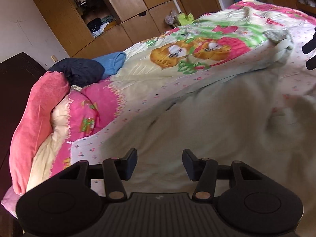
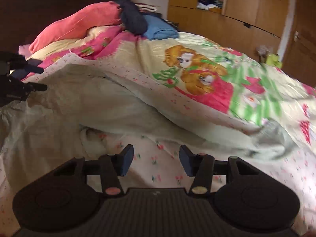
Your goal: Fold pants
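Note:
Pale cream pants (image 1: 207, 114) lie spread flat on the bed, running from near my left gripper toward a grey cuff end (image 1: 276, 35) at the far right. In the right wrist view the pants (image 2: 83, 102) stretch from left to a grey end (image 2: 276, 140) at the right. My left gripper (image 1: 159, 163) is open and empty just above the cloth. It also shows in the right wrist view (image 2: 37, 79) at the left edge. My right gripper (image 2: 156, 161) is open and empty above the floral sheet, beside the pants' lower edge; its fingertips (image 1: 310, 53) show at the left view's right edge.
A cartoon-print quilt (image 1: 197, 51) covers the bed behind the pants. A pink pillow (image 1: 35, 114), a dark navy bundle (image 1: 81, 71) and a blue folded cloth (image 1: 112, 61) sit at the head. A wooden wardrobe (image 1: 122, 6) stands beyond the bed.

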`<state>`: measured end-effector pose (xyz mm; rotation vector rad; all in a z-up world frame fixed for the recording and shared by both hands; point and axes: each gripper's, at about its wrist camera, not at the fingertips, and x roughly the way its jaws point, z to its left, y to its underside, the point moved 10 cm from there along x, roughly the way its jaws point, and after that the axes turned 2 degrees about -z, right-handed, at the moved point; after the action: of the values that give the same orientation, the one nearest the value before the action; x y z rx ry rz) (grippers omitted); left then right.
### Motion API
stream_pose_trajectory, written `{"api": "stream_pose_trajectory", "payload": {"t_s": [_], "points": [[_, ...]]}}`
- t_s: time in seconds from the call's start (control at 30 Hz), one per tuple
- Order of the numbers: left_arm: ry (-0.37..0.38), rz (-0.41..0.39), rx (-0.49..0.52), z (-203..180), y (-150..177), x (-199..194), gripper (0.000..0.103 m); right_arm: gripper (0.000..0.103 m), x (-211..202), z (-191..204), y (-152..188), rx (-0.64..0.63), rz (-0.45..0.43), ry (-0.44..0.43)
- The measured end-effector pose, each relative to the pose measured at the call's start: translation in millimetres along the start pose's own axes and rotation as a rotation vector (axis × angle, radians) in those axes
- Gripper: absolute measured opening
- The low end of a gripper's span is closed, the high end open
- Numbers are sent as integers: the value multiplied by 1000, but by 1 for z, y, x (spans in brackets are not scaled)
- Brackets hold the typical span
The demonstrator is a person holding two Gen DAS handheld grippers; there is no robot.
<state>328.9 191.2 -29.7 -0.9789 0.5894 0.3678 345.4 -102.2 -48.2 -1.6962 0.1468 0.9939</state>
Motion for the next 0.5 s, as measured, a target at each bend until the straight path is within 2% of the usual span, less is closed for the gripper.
{"api": "stream_pose_trajectory", "payload": {"t_s": [0.07, 0.17, 0.27, 0.33, 0.4, 0.5], "points": [[-17, 31, -27, 31, 3, 35, 64, 52, 50, 2, -23, -49, 5, -32], [18, 80, -83, 61, 8, 73, 64, 52, 100, -3, -44, -45, 47, -43], [102, 119, -143, 77, 11, 102, 66, 52, 126, -4, -56, -34, 96, -72], [173, 160, -171, 78, 15, 118, 68, 54, 142, -3, -57, -57, 177, -107], [178, 178, -140, 78, 20, 130, 68, 57, 152, -2, -61, -80, 207, -113], [204, 155, -139, 84, 18, 129, 68, 61, 161, 1, -69, -123, 242, -121]]}}
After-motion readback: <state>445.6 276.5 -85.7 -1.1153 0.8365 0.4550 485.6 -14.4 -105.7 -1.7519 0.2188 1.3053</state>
